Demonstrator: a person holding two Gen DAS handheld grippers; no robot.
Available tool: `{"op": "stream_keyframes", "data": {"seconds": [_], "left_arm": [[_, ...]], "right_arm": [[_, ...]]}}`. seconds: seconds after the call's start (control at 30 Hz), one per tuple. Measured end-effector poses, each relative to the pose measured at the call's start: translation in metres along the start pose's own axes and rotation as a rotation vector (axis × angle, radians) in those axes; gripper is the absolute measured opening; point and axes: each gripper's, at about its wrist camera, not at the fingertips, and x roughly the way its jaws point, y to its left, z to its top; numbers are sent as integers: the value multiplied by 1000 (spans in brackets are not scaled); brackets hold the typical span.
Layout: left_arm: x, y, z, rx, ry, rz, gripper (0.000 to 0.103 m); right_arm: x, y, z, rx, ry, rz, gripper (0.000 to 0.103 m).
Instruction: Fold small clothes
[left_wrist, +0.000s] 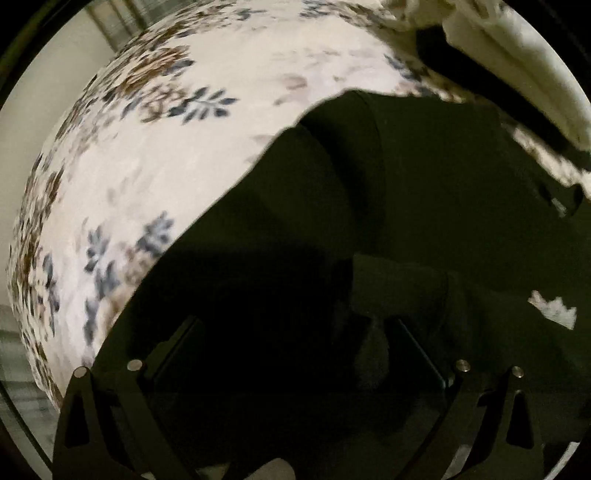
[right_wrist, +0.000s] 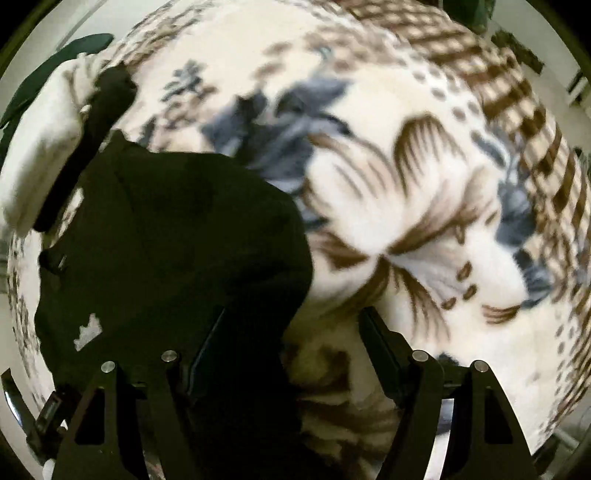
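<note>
A black garment (left_wrist: 406, 192) lies crumpled on a cream blanket with blue and brown flowers (left_wrist: 192, 155). In the left wrist view my left gripper (left_wrist: 295, 325) is open right above the dark cloth, its fingers hard to tell from the fabric. In the right wrist view the garment (right_wrist: 177, 236) fills the lower left. My right gripper (right_wrist: 295, 317) is open at its right edge, the left finger (right_wrist: 210, 339) over the black cloth and the right finger (right_wrist: 376, 336) over the blanket (right_wrist: 424, 192).
A folded cream cloth with a black strip across it (left_wrist: 509, 66) lies at the far side of the garment; it also shows in the right wrist view (right_wrist: 48, 140). Dark green leaves (right_wrist: 55, 70) stand beyond the blanket's edge.
</note>
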Motion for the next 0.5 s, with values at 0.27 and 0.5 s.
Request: {"op": "stream_keyframes", "data": {"seconds": [0.27,0.5], "left_arm": [[-92,118,-114,-351,-59,-139,103],[-72,241,-263,-878,39,-111,103]], "right_arm": [[-71,17,-111,-102,-36,44,93],[-60,83,-220,-291,87,82,93]]}}
